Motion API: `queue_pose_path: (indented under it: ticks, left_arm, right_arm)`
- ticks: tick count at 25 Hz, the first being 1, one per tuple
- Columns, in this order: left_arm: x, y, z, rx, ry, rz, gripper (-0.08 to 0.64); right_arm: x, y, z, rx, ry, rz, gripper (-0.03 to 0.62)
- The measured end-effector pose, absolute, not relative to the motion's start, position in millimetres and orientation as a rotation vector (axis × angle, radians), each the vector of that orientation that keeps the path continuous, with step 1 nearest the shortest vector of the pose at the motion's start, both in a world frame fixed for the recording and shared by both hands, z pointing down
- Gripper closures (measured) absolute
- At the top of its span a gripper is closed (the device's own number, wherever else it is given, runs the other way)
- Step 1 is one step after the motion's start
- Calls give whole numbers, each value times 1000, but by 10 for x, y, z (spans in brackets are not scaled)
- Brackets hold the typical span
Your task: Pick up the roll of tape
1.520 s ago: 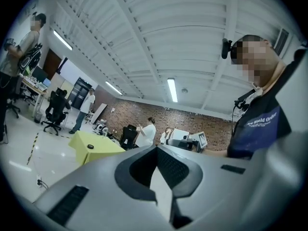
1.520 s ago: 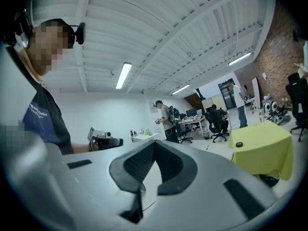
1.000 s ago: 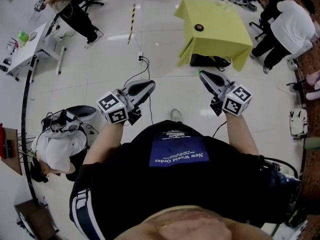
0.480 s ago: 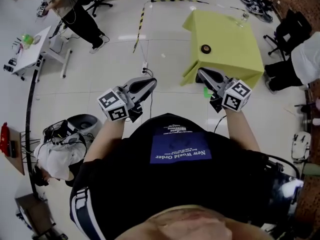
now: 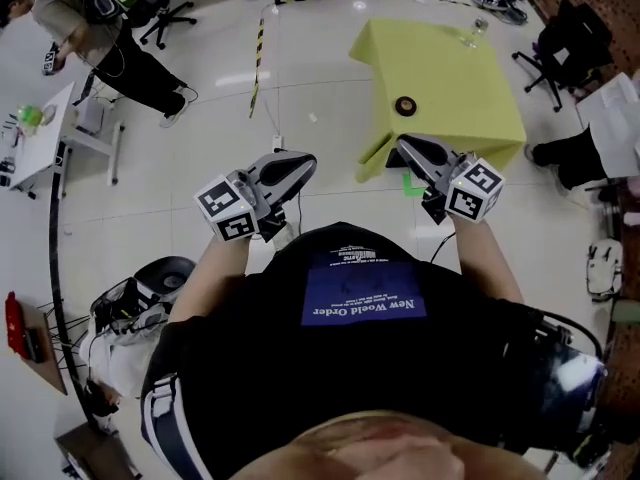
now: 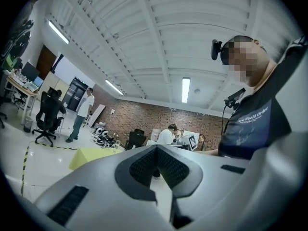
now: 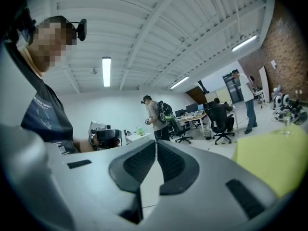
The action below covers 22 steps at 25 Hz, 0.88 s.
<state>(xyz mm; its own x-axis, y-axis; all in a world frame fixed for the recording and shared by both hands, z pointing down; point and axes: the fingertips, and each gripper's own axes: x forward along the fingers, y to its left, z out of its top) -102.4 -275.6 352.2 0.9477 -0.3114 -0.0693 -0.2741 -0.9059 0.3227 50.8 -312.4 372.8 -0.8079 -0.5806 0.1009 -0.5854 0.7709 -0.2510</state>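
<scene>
While the left gripper's and right gripper's jaws press together, the roll of tape is a dark ring.

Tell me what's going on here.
A person holds a two-jaw tool in each hand, out in front of the body. The left tool and the right tool are both shut, with nothing between their jaws. The roll of tape lies untouched on the yellow table just ahead, nearer the right tool. Nothing has been picked up yet.
</scene>
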Motion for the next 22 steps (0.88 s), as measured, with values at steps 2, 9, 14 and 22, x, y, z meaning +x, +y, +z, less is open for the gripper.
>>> queue_pose_path:
  ticks: [2, 9, 14, 22]
  left_arm:
    - [-1172, -2971, 3566, 2796, -381, -177, 565]
    - [-1890, -3683, 3669, 2819, -193, -116, 565]
    - [-2450, -4189, 3731, 2867, -74, -16, 565]
    - [-2574, -4982, 3856, 2873, 113, 35, 565]
  right_arm:
    - [416, -3298, 3770, 1035, -2916, 420, 604]
    - [-109, -3921, 3907, 1294, -2825, 366, 603]
    - [-517, -4333, 4035, 1440, -2750, 357, 584]
    - [-744, -4748, 4325, 1576, -2609, 367, 559]
